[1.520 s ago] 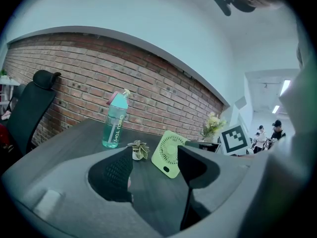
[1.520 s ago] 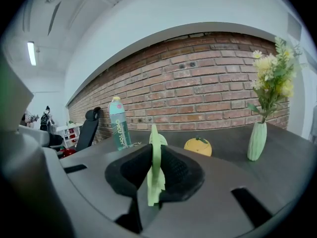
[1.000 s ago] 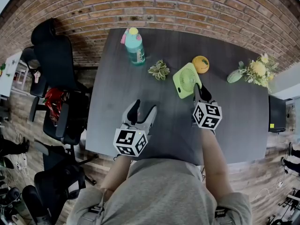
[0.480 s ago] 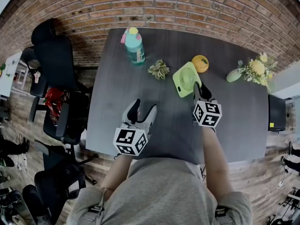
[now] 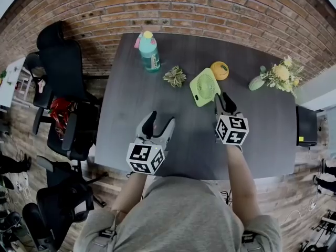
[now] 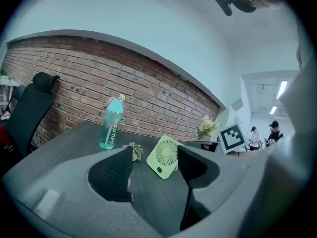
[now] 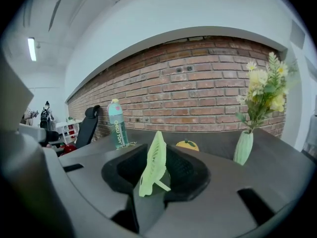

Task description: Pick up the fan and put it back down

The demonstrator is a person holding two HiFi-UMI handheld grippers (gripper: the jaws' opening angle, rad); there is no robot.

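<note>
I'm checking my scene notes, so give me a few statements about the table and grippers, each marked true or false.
The fan stands between the right gripper's jaws. True; they have just been opening.
The left gripper holds the bottle. False: its jaws are apart and empty, and the bottle stands far off on the table.
The orange sits next to the fan. True.
The vase holds red flowers. False: they are yellow.

dark table (image 5: 142, 104) against brick wall (image 5: 210, 4), black chairs (image 5: 65, 67) beside.
</note>
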